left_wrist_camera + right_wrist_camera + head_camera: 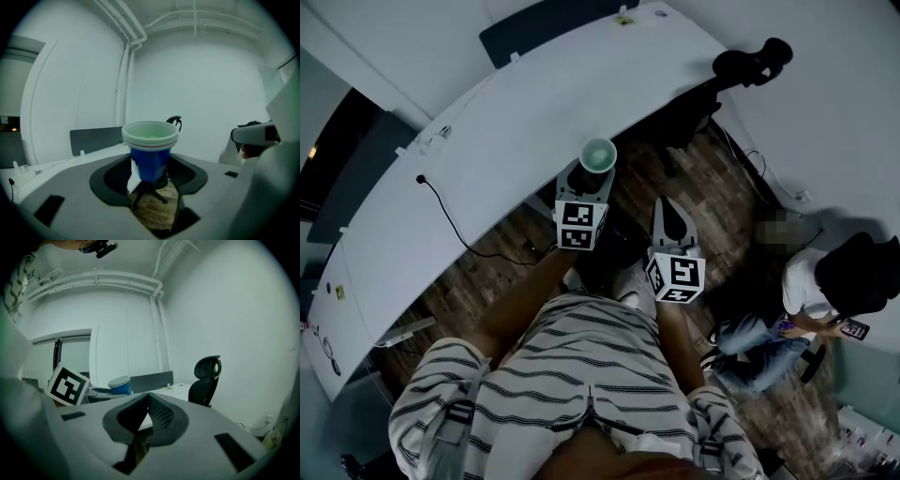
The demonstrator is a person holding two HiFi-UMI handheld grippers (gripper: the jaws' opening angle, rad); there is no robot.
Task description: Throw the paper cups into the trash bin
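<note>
A stack of blue paper cups point(150, 150) with white rims stands upright between the jaws of my left gripper point(150, 174), which is shut on the blue lower part. In the head view the cups point(598, 155) show from above at the tip of the left gripper point(586, 178), over the near edge of the white desk point(516, 112). My right gripper point(668, 204) is beside it, lower right, over the wooden floor. In its own view the right gripper point(149, 397) has its jaws meeting at the tips with nothing between them, and the cups point(120, 384) show at its left. No trash bin is in view.
A long white desk curves across the room with a black cable point(441, 202) and a dark divider panel point(553, 23). A black office chair point(750, 64) stands at the desk's far end. A person point(811, 281) sits on the floor at the right.
</note>
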